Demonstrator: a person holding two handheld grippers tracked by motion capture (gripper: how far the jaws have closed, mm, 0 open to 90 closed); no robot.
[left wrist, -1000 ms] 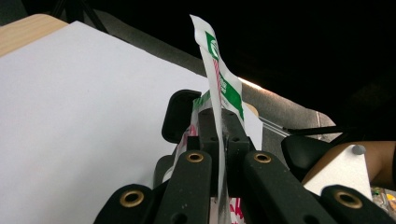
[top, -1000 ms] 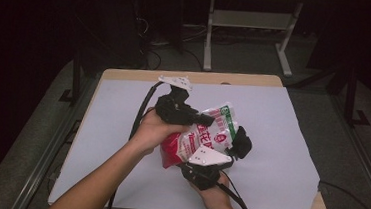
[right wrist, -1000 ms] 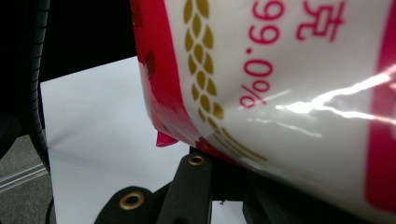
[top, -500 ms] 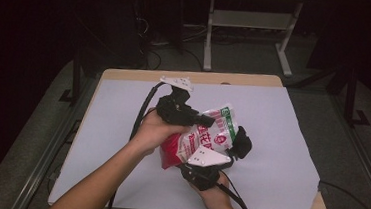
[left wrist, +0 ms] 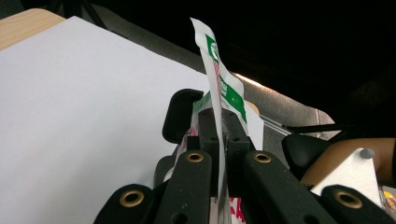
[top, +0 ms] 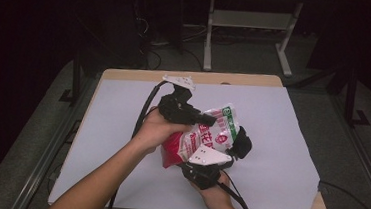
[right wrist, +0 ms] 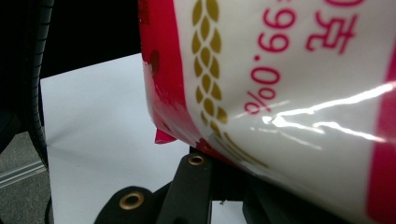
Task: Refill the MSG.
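The glossy red, white and green plastic pouch (top: 198, 138), printed with red characters and a gold wheat-ear motif, is held up off the white-covered tabletop (top: 281, 142) near its middle, between the two hands. In the high view it slants from its red lower end at the near left up to its green-and-white sealed end at the far right. The left hand-held gripper (top: 207, 119), black with a grey three-cornered plate on top and a black cable trailing toward the near edge, reaches in from the left; its jaws are pressed together on the thin upper part of the pouch, and in the left gripper view the flat film (left wrist: 219, 93) stands edge-on, pinched between them and rising above their tips. The right hand-held gripper (top: 238, 144), also black with a grey plate, comes up from the near side under the pouch. In the right gripper view the bulging, shiny body of the pouch (right wrist: 289, 84) lies right over the black jaws and hides their tips, so the grip cannot be seen directly; they appear closed on its lower part.
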